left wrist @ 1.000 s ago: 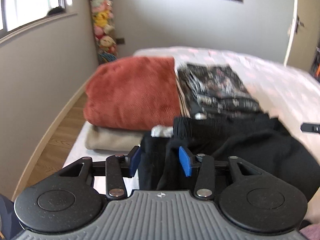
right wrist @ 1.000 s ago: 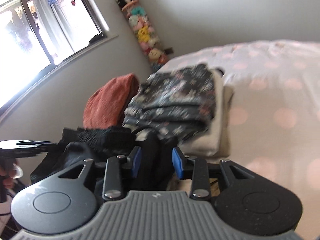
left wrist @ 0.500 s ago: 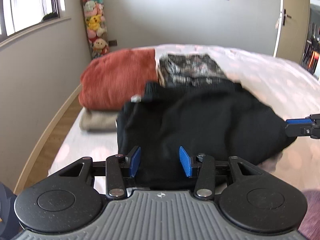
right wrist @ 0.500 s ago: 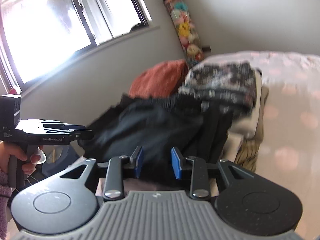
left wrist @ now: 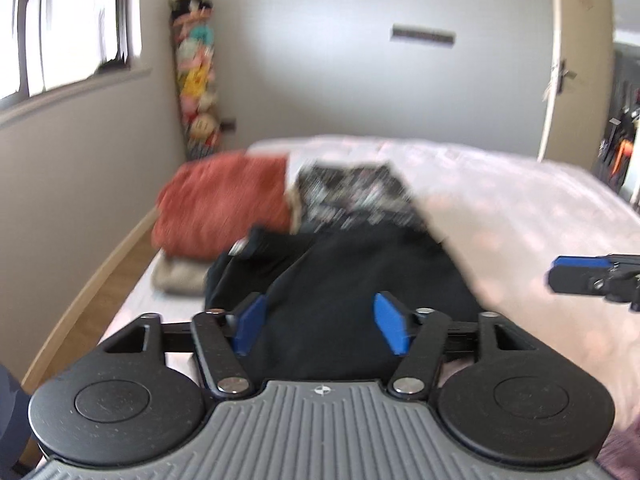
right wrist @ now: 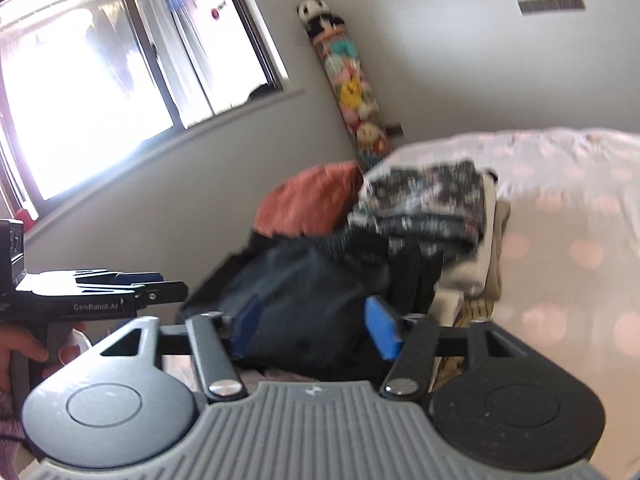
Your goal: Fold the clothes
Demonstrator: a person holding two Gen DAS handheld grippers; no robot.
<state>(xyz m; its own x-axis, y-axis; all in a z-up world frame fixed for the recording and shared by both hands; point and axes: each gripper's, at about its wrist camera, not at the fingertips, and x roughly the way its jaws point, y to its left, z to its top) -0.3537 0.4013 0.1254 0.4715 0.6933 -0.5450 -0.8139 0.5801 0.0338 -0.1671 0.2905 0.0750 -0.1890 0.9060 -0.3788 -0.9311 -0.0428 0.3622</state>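
A folded black garment (left wrist: 340, 280) lies on the bed in front of two stacks of folded clothes. It also shows in the right wrist view (right wrist: 312, 292). My left gripper (left wrist: 320, 330) is open and empty, just short of the garment's near edge. My right gripper (right wrist: 316, 330) is open and empty, at the garment's other side. Its fingertips show at the right of the left wrist view (left wrist: 576, 278). The left gripper shows at the left of the right wrist view (right wrist: 132, 286).
A rust-red folded item (left wrist: 228, 204) lies on a beige one (left wrist: 180, 278). A dark patterned stack (left wrist: 356, 196) sits beside it. The pink-dotted bed sheet (left wrist: 540, 208) spreads to the right. A wall with a window (right wrist: 100, 80) runs along the left, and a plush-toy column (left wrist: 196, 88) stands in the corner.
Both grippers have opened wider, let go of the black garment and drawn back from it. The garment now lies folded on the bed by the stacks.
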